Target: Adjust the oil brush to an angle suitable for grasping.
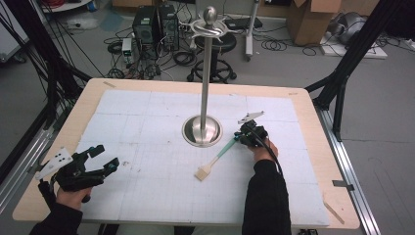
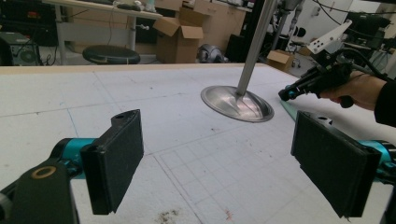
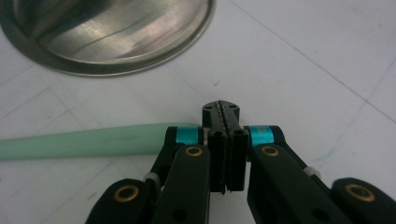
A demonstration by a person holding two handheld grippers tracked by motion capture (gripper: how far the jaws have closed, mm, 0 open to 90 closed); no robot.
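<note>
My right hand-held gripper (image 3: 223, 140) sits pinched together beside the green brush handle (image 3: 88, 141); from above, bristles (image 1: 203, 172) lie mid-desk near the stand base (image 1: 201, 131), left hand-held gripper (image 1: 103, 157) wide

A small pastry brush with a pale green plastic handle and a short tan bristle head (image 1: 210, 164) lies flat on the white gridded mat, slanted; its bristle end points toward the person's side, its handle runs up and to the right, toward the right gripper; the handle's far end reaches that gripper's tips, though whether it is clamped there cannot be told; a tall polished steel stand with a round dished base, a slim upright pole and curled hooks under a ball top (image 1: 202, 129) stands upright mid-table, its base just beside the handle's upper end (image 3: 88, 142).
</note>
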